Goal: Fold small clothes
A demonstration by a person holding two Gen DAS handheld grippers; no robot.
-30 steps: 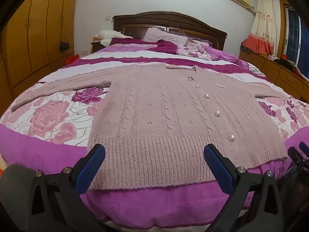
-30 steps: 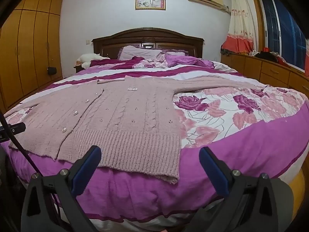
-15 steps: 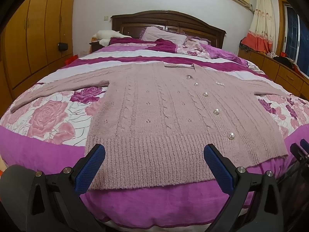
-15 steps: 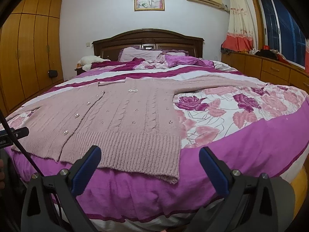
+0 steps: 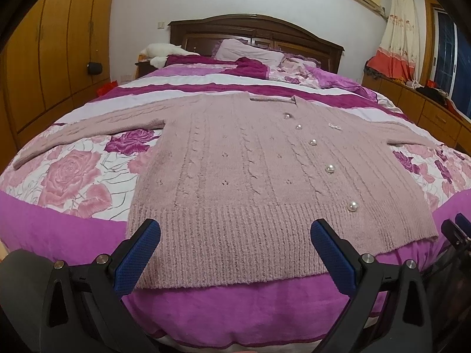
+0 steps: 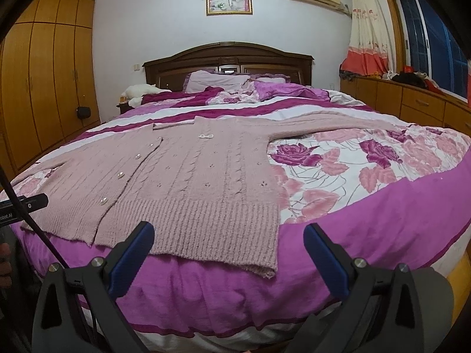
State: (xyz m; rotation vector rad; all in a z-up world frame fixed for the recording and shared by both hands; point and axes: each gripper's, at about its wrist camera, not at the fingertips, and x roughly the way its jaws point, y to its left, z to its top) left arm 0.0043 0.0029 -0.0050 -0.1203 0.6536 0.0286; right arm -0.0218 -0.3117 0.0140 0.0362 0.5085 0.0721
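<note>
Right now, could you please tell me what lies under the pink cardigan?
The pink cardigan lies spread flat on the floral bedspread, its ribbed hem reaching the magenta border. The pattern directly beneath the knit is covered and cannot be seen.

- A dusty-pink cable-knit cardigan (image 5: pixel 235 170) (image 6: pixel 188 176) lies flat, front up, spread across the near half of the bed (image 5: pixel 73 176) (image 6: pixel 368 176).
- Its ribbed hem sits near the foot edge of the bed, over the magenta border; the neckline points toward the headboard.
- It is buttoned shut: a slanting row of round pearl buttons (image 5: pixel 330 169) (image 6: pixel 120 174) runs from neckline to hem.
- A small white bow (image 5: pixel 335 125) (image 6: pixel 205 136) is on the chest beside the button row.
- Both sleeves stretch straight out sideways over the rose print.
- One hem corner, seen in the right wrist view, droops slightly over the bed's edge.
</note>
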